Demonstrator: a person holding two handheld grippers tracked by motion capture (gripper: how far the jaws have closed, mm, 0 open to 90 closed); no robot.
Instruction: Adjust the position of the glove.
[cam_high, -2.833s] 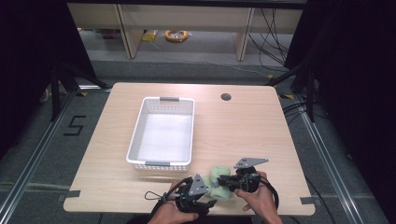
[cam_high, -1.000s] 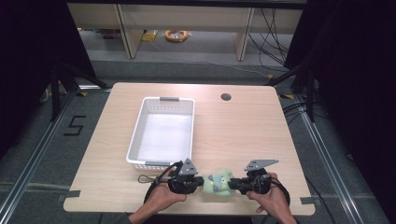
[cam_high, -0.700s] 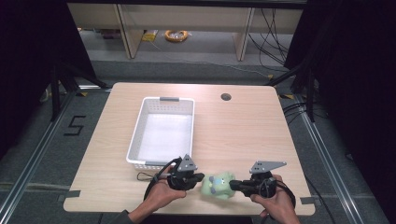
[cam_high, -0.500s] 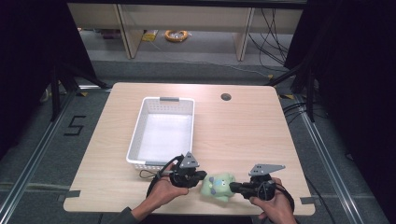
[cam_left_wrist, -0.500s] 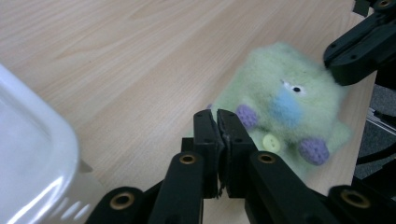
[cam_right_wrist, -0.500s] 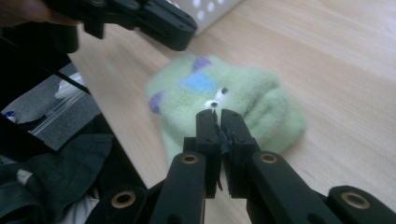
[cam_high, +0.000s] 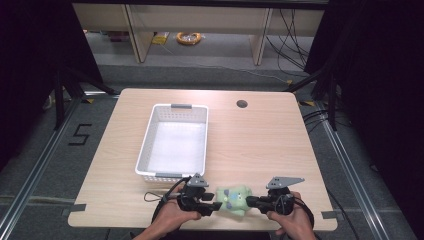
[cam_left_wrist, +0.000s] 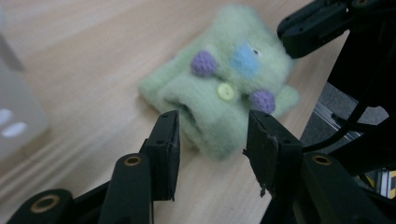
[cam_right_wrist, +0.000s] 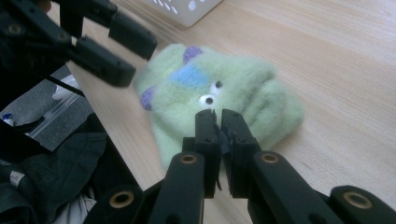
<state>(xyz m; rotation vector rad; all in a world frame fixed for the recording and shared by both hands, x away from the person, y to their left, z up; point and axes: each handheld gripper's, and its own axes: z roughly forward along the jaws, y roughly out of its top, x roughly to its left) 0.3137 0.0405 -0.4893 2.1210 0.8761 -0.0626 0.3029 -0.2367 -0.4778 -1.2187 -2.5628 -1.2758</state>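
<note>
The green knitted mitten (cam_high: 233, 199) lies flat on the worktop (cam_high: 260, 145), close to the near edge, between the two grippers. It bears purple bobbles, a blue patch, a yellow button and toy eyes.

Change noted: the left gripper (cam_high: 216, 205) has just been opening. In the left gripper view its jaws stand apart on either side of the mitten's near end (cam_left_wrist: 219, 100), with the pads clear of the fabric; it has let go. A second ago it was clamped on that end, and the mitten was held between both grippers.

The right gripper (cam_high: 248, 201) is clenched. In the right gripper view its jaws (cam_right_wrist: 217, 135) are pressed together at the mitten's edge; whether a fold of fabric is pinched between them cannot be told.

Judgement: the mitten is at most held from one side now, so any carry falls to the right gripper.

Surroundings: a white basket (cam_high: 150, 145) stands empty just beyond the left gripper. A cable hole (cam_high: 242, 104) sits far back. Nothing lies between mitten and basket.
</note>
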